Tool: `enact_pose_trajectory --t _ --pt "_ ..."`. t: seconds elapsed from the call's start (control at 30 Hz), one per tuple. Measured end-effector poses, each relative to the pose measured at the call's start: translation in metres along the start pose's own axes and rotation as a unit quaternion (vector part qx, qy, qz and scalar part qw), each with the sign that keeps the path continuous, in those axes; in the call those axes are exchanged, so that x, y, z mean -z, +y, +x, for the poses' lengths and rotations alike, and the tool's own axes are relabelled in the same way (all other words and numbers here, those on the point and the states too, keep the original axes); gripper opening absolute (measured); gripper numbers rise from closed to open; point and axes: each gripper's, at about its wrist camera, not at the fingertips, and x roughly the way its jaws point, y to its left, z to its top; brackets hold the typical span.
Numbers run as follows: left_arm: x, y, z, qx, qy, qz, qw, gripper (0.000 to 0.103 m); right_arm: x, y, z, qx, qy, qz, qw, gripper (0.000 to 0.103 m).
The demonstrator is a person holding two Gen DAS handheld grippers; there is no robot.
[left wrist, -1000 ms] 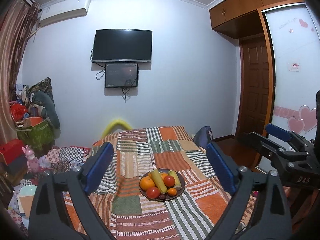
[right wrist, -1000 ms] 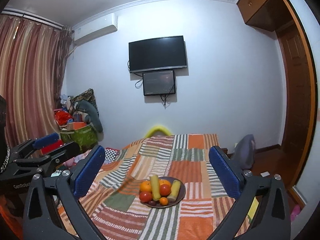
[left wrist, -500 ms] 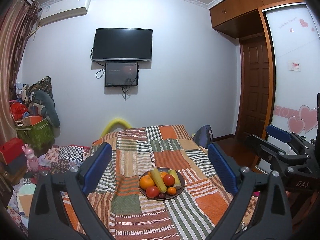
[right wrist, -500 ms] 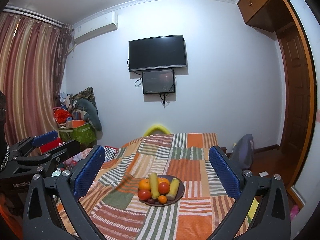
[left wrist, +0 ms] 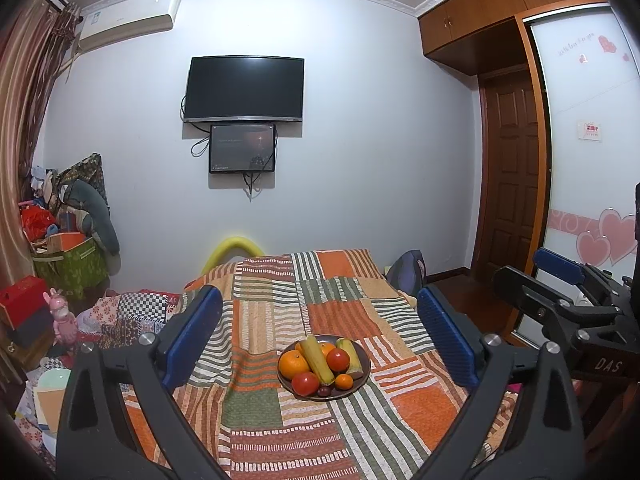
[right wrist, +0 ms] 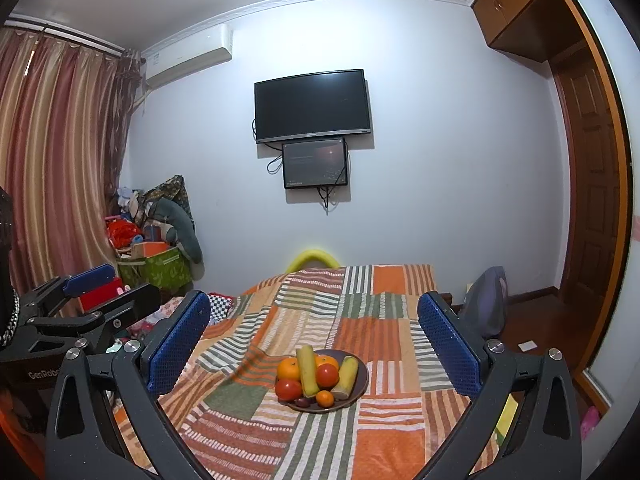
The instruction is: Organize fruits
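Note:
A dark plate [left wrist: 362,356] [right wrist: 362,364] of fruit rests on the striped patchwork bedspread [left wrist: 260,320] [right wrist: 384,444]. It holds oranges [left wrist: 294,364] [right wrist: 289,369], red tomatoes [left wrist: 338,359] [right wrist: 327,375], two yellow-green corn cobs [left wrist: 316,360] [right wrist: 307,370], a small tangerine and a dark plum. My left gripper [left wrist: 320,332] is open, well short of the plate, nothing between its blue pads. My right gripper [right wrist: 314,336] is open too and holds nothing. Each gripper shows at the edge of the other's view.
A TV [left wrist: 246,90] and a smaller screen hang on the far wall. Boxes, bags and toys [left wrist: 68,256] pile up left of the bed. A wooden door [left wrist: 510,176] and wardrobe stand right. A backpack [right wrist: 486,300] leans by the bed's far right corner.
Both views have drifted slightly; the plate sits a little lower and nearer in the frames. Both grippers stay open and empty.

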Motion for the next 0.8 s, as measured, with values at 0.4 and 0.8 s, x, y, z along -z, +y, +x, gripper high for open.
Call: enact_pose_trajectory --t 0.4,0.8 --pt "-0.0012 -0.0011 0.0009 0.003 -0.001 -0.002 1.0 0.101 -0.0021 -0.0008 -0.0009 0.0 -0.002 0.002 1.0 0.103" --pt "0.0006 -0.0024 -0.0003 0.006 -0.001 -0.003 1.0 0.101 -0.0029 -0.0008 -0.0016 -0.003 -0.004 0.002 1.0 0.103"
